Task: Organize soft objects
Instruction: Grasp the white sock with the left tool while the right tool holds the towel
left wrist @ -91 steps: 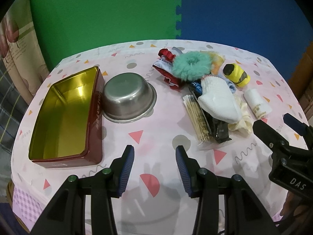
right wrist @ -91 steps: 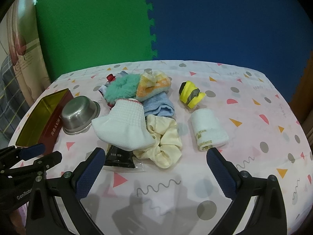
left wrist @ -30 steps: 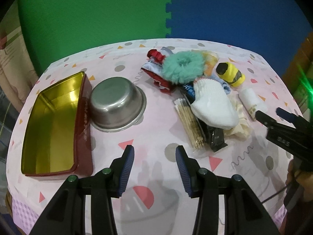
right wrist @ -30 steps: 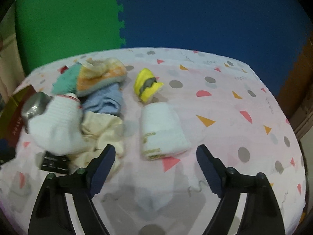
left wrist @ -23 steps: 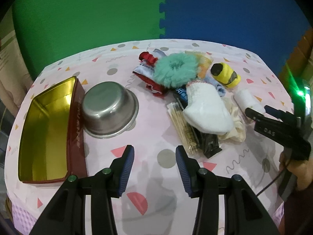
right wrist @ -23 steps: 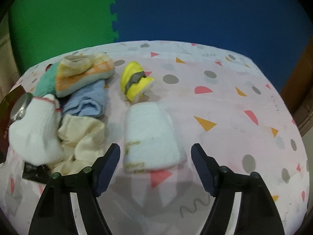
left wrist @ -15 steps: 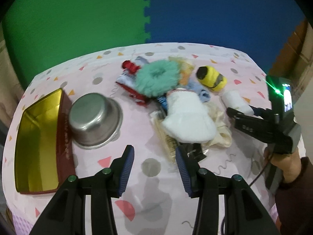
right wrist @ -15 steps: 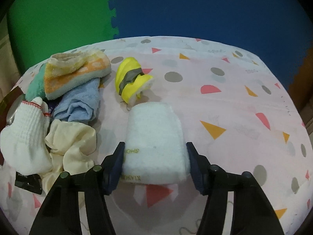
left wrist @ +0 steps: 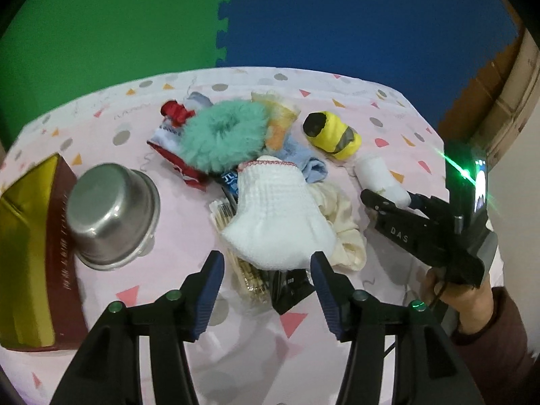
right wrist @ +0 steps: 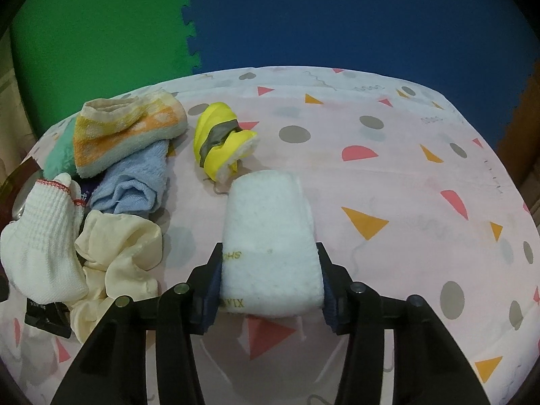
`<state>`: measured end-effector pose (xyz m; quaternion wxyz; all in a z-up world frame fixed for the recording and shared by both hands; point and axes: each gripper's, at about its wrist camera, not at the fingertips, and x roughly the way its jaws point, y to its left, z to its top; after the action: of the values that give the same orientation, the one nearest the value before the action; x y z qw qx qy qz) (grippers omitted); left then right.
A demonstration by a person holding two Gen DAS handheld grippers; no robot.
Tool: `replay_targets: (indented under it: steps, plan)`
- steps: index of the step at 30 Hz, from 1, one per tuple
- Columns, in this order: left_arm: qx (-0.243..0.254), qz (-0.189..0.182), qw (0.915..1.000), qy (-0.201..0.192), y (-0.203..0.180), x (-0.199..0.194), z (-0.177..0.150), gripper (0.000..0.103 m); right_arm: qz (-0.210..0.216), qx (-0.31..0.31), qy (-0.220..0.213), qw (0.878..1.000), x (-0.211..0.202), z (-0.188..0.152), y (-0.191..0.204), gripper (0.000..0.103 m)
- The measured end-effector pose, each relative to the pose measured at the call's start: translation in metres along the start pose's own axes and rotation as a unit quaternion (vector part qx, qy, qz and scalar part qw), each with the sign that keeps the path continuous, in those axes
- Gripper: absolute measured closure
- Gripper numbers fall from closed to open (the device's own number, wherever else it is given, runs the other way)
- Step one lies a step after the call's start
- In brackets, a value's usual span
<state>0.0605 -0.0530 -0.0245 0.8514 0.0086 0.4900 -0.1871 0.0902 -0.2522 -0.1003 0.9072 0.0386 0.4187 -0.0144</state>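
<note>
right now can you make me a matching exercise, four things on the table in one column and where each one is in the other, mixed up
Things:
1. rolled white fleece towel
2. yellow and grey rolled sock
3. steel bowl
4. fluffy teal scrunchie

Places:
A. beside the gold-lined red tin
B. between the right gripper fingers
C. on top of the pile, at its far side
D. just beyond the white towel

Pairs: 1-B, 2-D, 3-A, 4-C

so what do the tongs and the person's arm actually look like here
Both tongs are black plastic with two fingers lined in dark blue ribbed pads. The left tongs have round bolts on top and small green lights. The right tongs show silver bolts; seen from the left wrist, white letters "DAS" on the side, a green-lit screen and a thin black cable. The right hand wears a dark maroon sleeve.
</note>
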Motion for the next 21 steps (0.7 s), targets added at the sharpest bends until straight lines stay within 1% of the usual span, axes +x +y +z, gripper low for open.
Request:
replay_targets:
  steps: [2, 7, 10, 13, 14, 15, 16, 17, 20, 21]
  plan:
    - [-0.011, -0.008, 0.9999, 0.003, 0.003, 0.005, 0.000, 0.048, -0.001, -0.002, 0.000, 1.000, 0.000, 0.000, 0.001, 0.055]
    - [-0.036, -0.023, 0.9991, -0.010, 0.008, 0.015, 0.008, 0.048, -0.001, -0.005, 0.001, 1.000, 0.000, -0.002, 0.004, 0.052]
    - [-0.051, -0.029, 0.9983, -0.006, 0.011, 0.023, 0.015, 0.048, -0.002, -0.007, 0.001, 1.000, -0.001, -0.002, 0.004, 0.052]
    - [-0.054, -0.038, 0.9978, -0.004, 0.011, 0.027, 0.019, 0.048, -0.003, -0.008, 0.001, 1.000, -0.001, -0.002, 0.005, 0.051]
    - [-0.055, -0.044, 0.9975, -0.010, 0.011, 0.027, 0.020, 0.049, -0.004, -0.008, 0.001, 1.000, -0.001, -0.002, 0.005, 0.051]
    - [-0.057, -0.042, 0.9974, -0.013, 0.012, 0.026, 0.020, 0.051, -0.004, -0.008, 0.001, 1.000, -0.001, -0.002, 0.005, 0.051]
    - [-0.057, -0.042, 0.9974, -0.012, 0.012, 0.025, 0.020, 0.056, -0.004, -0.008, 0.001, 1.000, -0.001, -0.002, 0.005, 0.051]
    - [-0.056, -0.049, 0.9971, -0.013, 0.012, 0.024, 0.020, 0.066, -0.004, -0.009, 0.001, 1.000, -0.001, -0.002, 0.005, 0.051]
    - [-0.056, -0.044, 0.9973, -0.019, 0.012, 0.020, 0.020, 0.075, -0.005, -0.010, 0.001, 1.000, 0.000, -0.002, 0.005, 0.051]
    - [-0.055, -0.047, 0.9971, -0.022, 0.012, 0.016, 0.020, 0.076, -0.005, -0.010, 0.001, 1.000, 0.000, -0.002, 0.005, 0.051]
